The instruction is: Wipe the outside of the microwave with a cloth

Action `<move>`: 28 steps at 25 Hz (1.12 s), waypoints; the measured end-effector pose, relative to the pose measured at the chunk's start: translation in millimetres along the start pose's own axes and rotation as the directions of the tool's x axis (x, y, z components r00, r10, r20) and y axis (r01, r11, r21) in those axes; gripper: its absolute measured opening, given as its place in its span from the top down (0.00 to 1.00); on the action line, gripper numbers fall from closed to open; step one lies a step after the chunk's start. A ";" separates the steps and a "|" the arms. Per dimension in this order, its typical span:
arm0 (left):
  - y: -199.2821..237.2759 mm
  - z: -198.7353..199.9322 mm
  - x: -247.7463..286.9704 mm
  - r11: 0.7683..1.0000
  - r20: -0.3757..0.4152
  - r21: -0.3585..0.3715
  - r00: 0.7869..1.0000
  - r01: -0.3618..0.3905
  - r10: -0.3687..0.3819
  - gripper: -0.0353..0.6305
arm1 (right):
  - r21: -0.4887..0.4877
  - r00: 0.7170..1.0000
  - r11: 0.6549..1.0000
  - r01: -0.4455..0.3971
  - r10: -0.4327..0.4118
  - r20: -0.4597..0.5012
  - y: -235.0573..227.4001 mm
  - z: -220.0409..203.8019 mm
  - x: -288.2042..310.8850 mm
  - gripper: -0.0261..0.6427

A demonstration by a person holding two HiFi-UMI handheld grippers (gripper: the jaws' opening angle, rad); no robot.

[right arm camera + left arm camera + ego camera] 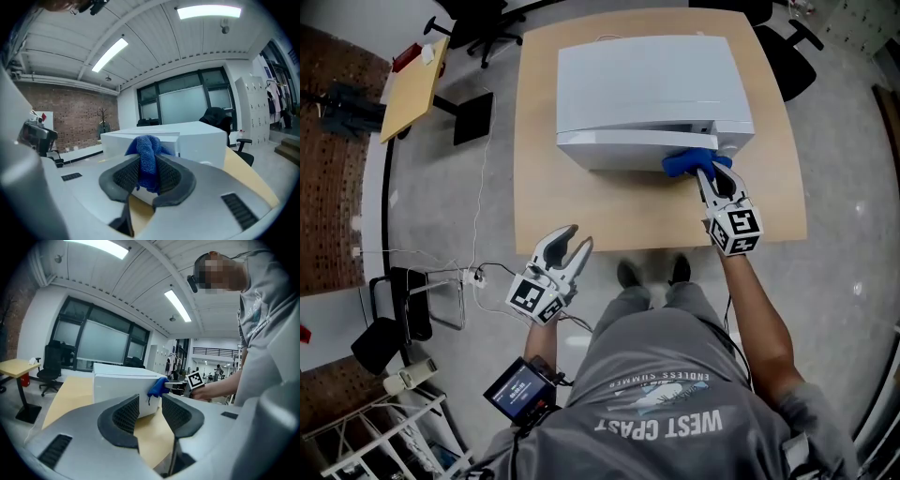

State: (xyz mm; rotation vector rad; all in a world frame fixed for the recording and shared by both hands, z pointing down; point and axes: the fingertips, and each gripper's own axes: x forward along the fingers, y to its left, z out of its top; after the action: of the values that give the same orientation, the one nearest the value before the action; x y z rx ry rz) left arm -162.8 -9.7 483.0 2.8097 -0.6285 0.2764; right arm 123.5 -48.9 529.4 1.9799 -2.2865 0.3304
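Observation:
The white microwave (647, 94) stands on a light wooden table (544, 206), its front facing me. My right gripper (709, 172) is shut on a blue cloth (689, 161), which touches the lower right part of the microwave's front. In the right gripper view the blue cloth (147, 161) hangs pinched between the two pads, with the microwave (187, 136) just beyond. My left gripper (574, 237) stands open, off the table's near edge at the left, nothing between its jaws. From the left gripper view I see the microwave (122, 387), the cloth (157, 386) and the right gripper (176, 386) beyond.
Office chairs (483, 23) stand past the table's far side and another chair (792, 52) at the far right. A small wooden side table (412, 89) is at the far left. Cables (473, 272) and a stool (403, 305) lie on the floor at my left.

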 end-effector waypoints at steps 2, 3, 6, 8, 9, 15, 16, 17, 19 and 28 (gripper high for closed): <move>11.7 -3.5 -14.5 1.000 -0.003 0.000 1.000 -0.002 0.002 0.70 | -0.002 1.000 1.000 -0.012 0.012 -0.001 27.8 0.4 27.0 0.83; 18.1 -5.3 -22.5 1.000 -0.004 0.000 1.000 -0.005 0.005 0.70 | -0.012 1.000 0.999 -0.030 0.030 -0.004 45.8 1.4 40.5 0.83; 39.1 -10.2 -47.9 1.000 -0.006 -0.004 1.000 -0.026 0.026 0.70 | -0.042 0.996 0.995 -0.090 0.089 -0.017 104.2 4.5 83.8 0.83; 51.6 -13.0 -64.6 0.999 -0.006 -0.007 0.999 -0.042 0.042 0.70 | -0.036 0.993 0.992 -0.119 0.119 -0.027 139.0 2.1 111.6 0.83; 57.5 -14.1 -72.7 0.999 -0.006 -0.008 0.999 -0.051 0.051 0.70 | -0.032 0.990 0.990 -0.137 0.136 -0.036 156.2 -0.8 124.1 0.83; 87.4 -21.1 -110.9 0.995 -0.006 -0.021 0.995 -0.096 0.096 0.70 | -0.061 0.948 0.955 -0.290 0.278 -0.156 253.3 -34.8 184.3 0.83; 90.6 -21.8 -114.0 0.995 -0.006 -0.021 0.995 -0.098 0.098 0.70 | -0.065 0.943 0.952 -0.298 0.283 -0.176 259.8 -41.0 191.3 0.83; 93.4 -22.3 -116.1 0.995 -0.005 -0.021 0.995 -0.098 0.098 0.70 | -0.073 0.938 0.950 -0.305 0.286 -0.194 263.5 -47.0 196.4 0.83; 98.3 -23.0 -118.0 0.995 -0.004 -0.022 0.996 -0.094 0.094 0.70 | -0.095 0.931 0.945 -0.312 0.285 -0.228 263.4 -58.4 200.1 0.83; 106.8 -21.6 -100.0 0.999 0.000 -0.015 0.999 -0.040 0.040 0.70 | -0.084 0.948 0.989 -0.124 0.093 -0.306 154.7 -103.5 155.8 0.83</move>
State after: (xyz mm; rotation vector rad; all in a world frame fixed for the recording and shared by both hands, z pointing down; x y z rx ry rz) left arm -301.4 -58.0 501.2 2.7851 -0.6853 0.2770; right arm -59.4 -155.4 648.3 1.6297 -2.1737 0.4777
